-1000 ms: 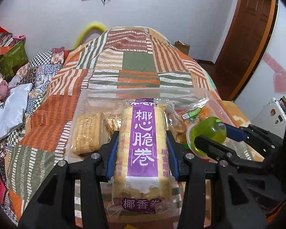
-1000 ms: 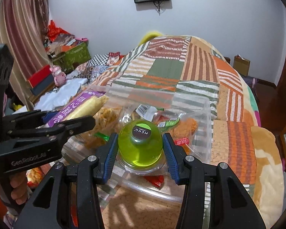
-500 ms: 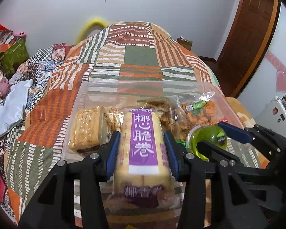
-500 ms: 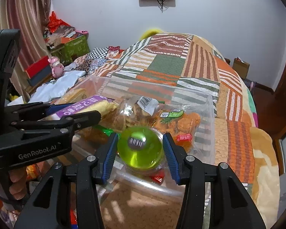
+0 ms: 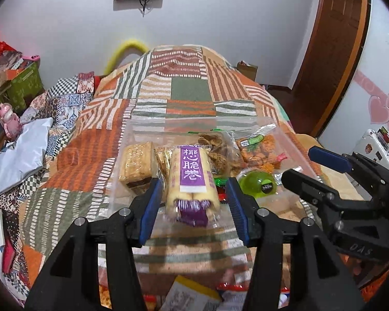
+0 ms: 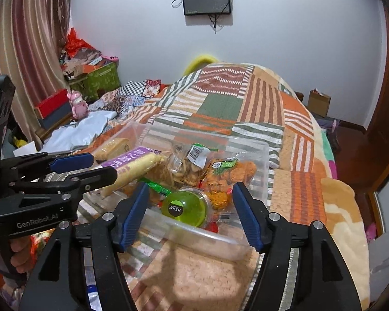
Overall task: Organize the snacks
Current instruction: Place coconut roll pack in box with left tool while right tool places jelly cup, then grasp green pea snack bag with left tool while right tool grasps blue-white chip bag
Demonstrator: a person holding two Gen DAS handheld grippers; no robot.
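A clear plastic box [image 5: 147,127] [image 6: 262,155] sits on the patchwork bed. In it lie a purple-labelled coconut roll pack [image 5: 190,178] [image 6: 134,164], a green jelly cup [image 5: 258,182] [image 6: 186,207], a biscuit pack [image 5: 137,163], a bag of fried chips [image 5: 221,153] [image 6: 184,167] and an orange snack bag [image 5: 260,146] [image 6: 229,171]. My left gripper [image 5: 193,207] is open, its jaws apart on either side of the roll's near end. My right gripper [image 6: 190,213] is open, with the jelly cup lying between its jaws.
More snack packets [image 5: 189,295] lie on the bed near me, below the left gripper. A white cloth [image 5: 20,153] and clutter lie at the left. A wooden door [image 5: 332,51] stands at the right. The quilt [image 5: 189,93] stretches beyond the box.
Both grippers opened and drew back. The coconut roll and the jelly cup, held a second ago, now lie in the box.
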